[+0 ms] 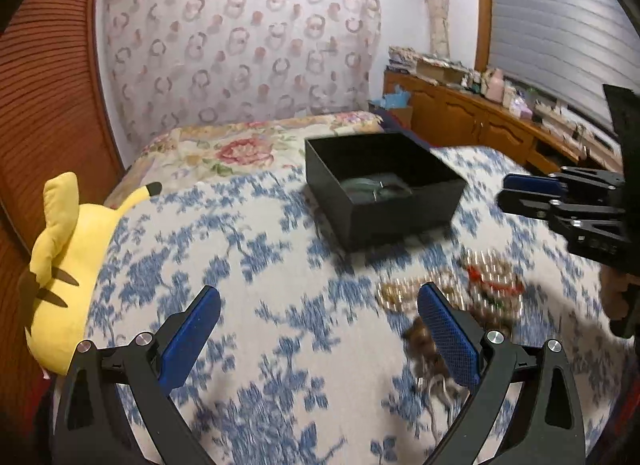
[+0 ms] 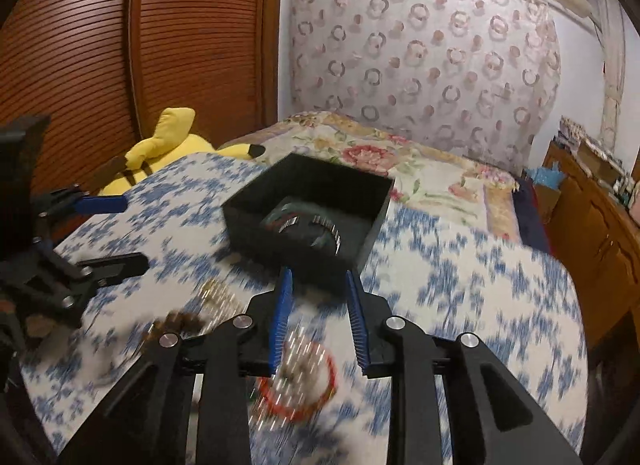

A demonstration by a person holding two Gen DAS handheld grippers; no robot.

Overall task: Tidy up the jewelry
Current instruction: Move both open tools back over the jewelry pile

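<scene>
The jewelry (image 1: 472,289) lies loose on the bedspread (image 1: 240,265) before the black box (image 1: 384,185); with the left gripper (image 1: 320,329) spread wide and the right gripper (image 2: 318,317) part-open, both empty, I'd pinch one piece cleanly.

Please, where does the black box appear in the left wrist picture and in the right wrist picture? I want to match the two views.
Left wrist view: the black box sits right of centre, in the upper middle, on the blue-and-white bedspread.
Right wrist view: the black box is near the centre, just beyond the fingertips.
Shared landmark: the yellow plush toy, left of the box in both views.
</scene>
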